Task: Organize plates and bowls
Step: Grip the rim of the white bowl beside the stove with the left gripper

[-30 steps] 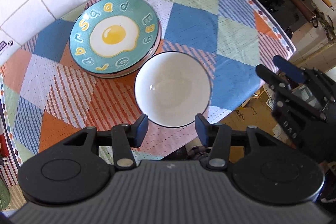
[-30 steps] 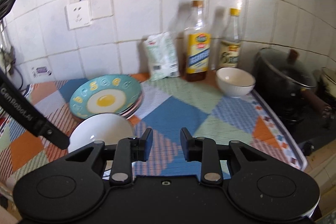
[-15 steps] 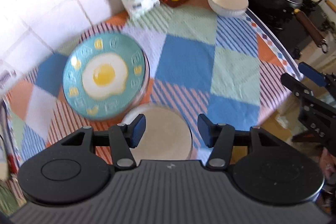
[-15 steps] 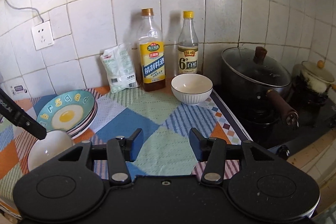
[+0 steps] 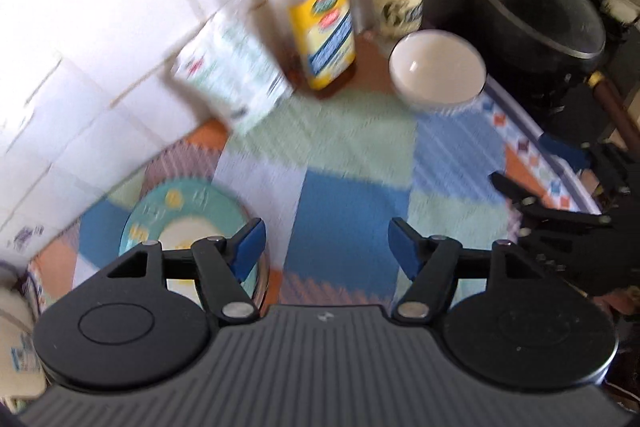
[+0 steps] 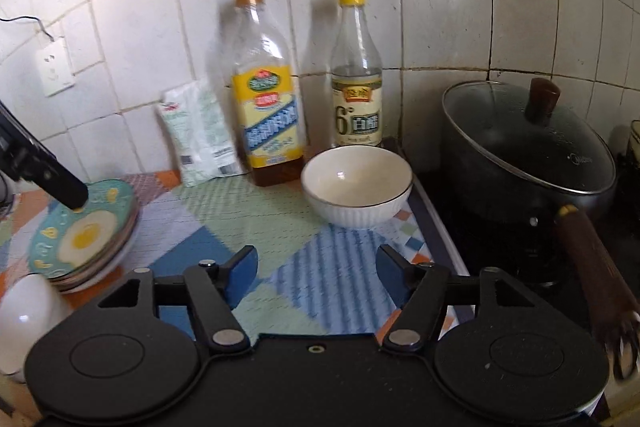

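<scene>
A white bowl stands at the back right of the patchwork cloth, ahead of my open, empty right gripper; it also shows in the blurred left wrist view. A stack of plates topped by a teal fried-egg plate sits at the left, and shows partly behind my left fingers. A second white bowl lies at the left edge in front of the stack. My left gripper is open and empty above the cloth.
An oil bottle, a vinegar bottle and a white packet stand against the tiled wall. A black lidded pot with a brown handle sits on the stove at the right. The right gripper shows in the left view.
Both grippers have moved forward and toward the back right bowl. The right gripper's jaws have opened wider. The near white bowl has dropped out of the left wrist view.
</scene>
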The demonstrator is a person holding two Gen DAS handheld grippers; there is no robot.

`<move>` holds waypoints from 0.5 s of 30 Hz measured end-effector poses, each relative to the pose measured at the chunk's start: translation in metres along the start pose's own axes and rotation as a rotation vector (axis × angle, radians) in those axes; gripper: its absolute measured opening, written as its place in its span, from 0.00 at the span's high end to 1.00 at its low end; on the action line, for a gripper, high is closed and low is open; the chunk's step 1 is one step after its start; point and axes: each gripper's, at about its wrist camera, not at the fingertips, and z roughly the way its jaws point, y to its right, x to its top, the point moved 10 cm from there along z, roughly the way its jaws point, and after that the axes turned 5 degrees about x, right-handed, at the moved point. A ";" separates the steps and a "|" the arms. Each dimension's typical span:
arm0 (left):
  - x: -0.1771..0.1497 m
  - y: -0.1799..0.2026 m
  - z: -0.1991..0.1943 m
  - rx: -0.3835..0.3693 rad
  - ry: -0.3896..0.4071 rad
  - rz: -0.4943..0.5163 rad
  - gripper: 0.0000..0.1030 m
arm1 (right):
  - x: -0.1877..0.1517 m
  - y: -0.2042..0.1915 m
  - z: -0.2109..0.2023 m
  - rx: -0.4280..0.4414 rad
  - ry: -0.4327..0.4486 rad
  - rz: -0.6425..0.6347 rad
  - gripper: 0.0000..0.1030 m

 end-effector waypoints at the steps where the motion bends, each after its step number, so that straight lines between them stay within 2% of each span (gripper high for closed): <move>1: 0.007 0.003 0.001 -0.008 0.017 -0.003 0.32 | 0.001 0.007 0.007 -0.012 -0.005 0.004 0.27; 4: 0.026 0.010 0.007 -0.036 0.051 -0.032 0.30 | 0.001 0.022 0.026 -0.017 -0.018 0.018 0.24; 5: 0.032 0.012 0.010 -0.043 0.053 -0.043 0.30 | 0.001 0.026 0.031 -0.009 -0.025 0.018 0.17; 7: 0.043 0.016 0.016 -0.058 0.069 -0.059 0.29 | 0.002 0.029 0.041 0.011 -0.026 0.003 0.11; 11: 0.064 0.023 0.040 -0.045 0.091 -0.087 0.29 | 0.002 0.033 0.065 0.037 -0.055 -0.052 0.11; 13: 0.069 0.027 0.055 -0.069 0.062 -0.112 0.29 | 0.003 0.035 0.077 0.049 -0.066 -0.053 0.11; 15: 0.074 0.038 0.065 -0.100 0.057 -0.089 0.27 | 0.004 0.036 0.088 0.061 -0.070 -0.041 0.11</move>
